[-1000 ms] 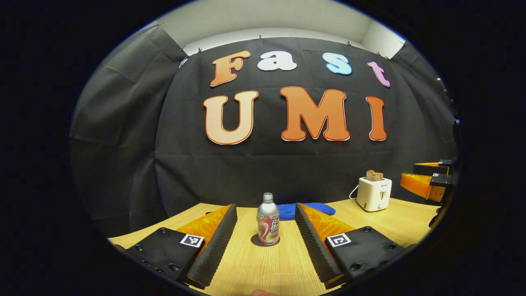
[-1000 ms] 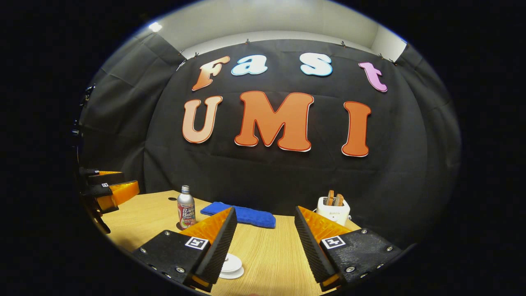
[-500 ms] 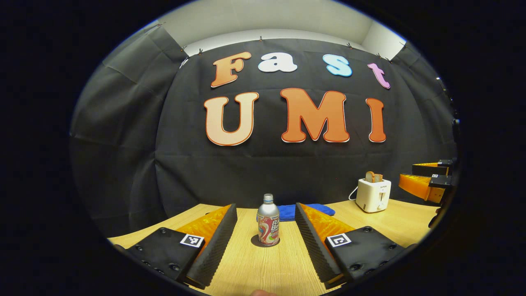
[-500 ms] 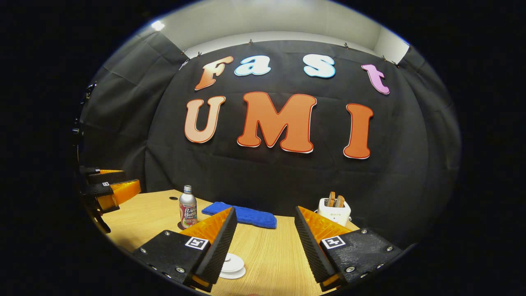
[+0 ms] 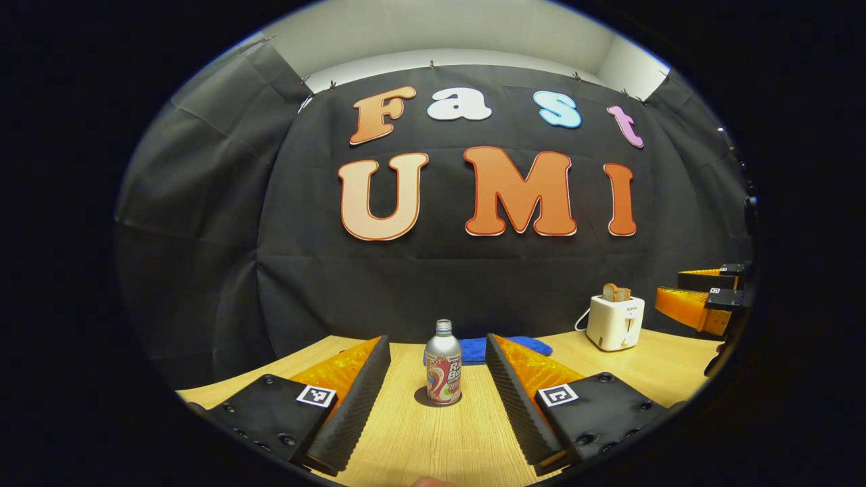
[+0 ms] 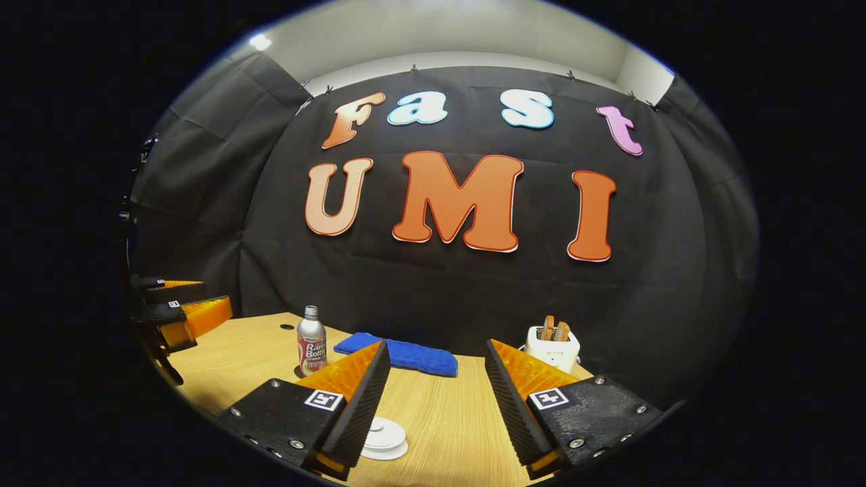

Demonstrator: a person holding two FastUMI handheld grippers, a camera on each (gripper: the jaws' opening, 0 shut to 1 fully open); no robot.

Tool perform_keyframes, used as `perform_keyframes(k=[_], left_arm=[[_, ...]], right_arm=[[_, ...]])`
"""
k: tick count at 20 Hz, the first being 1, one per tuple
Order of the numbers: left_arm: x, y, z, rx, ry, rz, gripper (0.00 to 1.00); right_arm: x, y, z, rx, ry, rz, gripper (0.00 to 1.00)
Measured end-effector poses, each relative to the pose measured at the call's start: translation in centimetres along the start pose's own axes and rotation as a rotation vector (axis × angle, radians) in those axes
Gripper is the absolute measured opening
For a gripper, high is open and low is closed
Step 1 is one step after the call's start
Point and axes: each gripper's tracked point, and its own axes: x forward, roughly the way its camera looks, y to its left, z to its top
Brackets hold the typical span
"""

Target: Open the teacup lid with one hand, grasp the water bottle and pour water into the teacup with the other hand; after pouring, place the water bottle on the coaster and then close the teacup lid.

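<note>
A silver water bottle (image 5: pixel 443 365) with a red label stands upright on a dark round mat (image 5: pixel 433 400), straight ahead of my left gripper (image 5: pixel 436 340). That gripper is open and short of the bottle. In the right gripper view the bottle (image 6: pixel 311 341) stands at the left. A white teacup lid (image 6: pixel 384 436) with a knob lies low between the fingers of my open right gripper (image 6: pixel 436 345). One finger half hides the lid, and the cup beneath is hidden. Each view also shows the other gripper (image 5: pixel 670 287) (image 6: pixel 215 297) at its edge, open.
A white toaster (image 5: pixel 614 321) (image 6: pixel 553 345) with bread slices stands at the back right of the wooden table (image 5: pixel 440 446). A folded blue cloth (image 6: pixel 399 355) (image 5: pixel 504 346) lies behind the bottle, near the black wall.
Almost nothing. Both grippers stay open. The right gripper view has drifted slightly, so the bottle and lid sit a little further right in it.
</note>
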Motion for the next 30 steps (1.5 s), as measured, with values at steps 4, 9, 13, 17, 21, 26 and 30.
perform_keyframes(k=[4,9,13,17,21,26,30], left_arm=[[0.3,-0.2,-0.2,-0.001,0.004,-0.004,0.89],[0.5,-0.2,-0.4,-0.001,0.009,-0.004,0.93],[0.4,-0.5,-0.5,-0.004,0.011,-0.007,0.93],[0.5,-0.7,-0.5,-0.005,0.012,-0.006,0.93],[0.4,-0.8,-0.5,-0.005,0.013,-0.006,0.93],[0.4,-1.0,-0.4,-0.007,0.011,-0.006,0.93],[0.4,-1.1,-0.6,-0.01,0.017,-0.004,0.93]], right_arm=[[0.1,-0.3,-0.2,-0.004,0.006,-0.01,0.84],[0.1,-0.6,-0.4,0.004,0.011,-0.012,0.85],[0.2,-0.6,-0.2,0.007,0.002,-0.011,0.88],[0.0,-1.0,-0.3,0.008,0.003,-0.019,0.88],[0.0,-1.3,-0.3,0.016,0.007,-0.021,0.88],[-0.2,-1.2,-0.5,0.016,0.013,-0.018,0.85],[0.0,-1.2,-0.3,0.02,0.005,-0.015,0.85]])
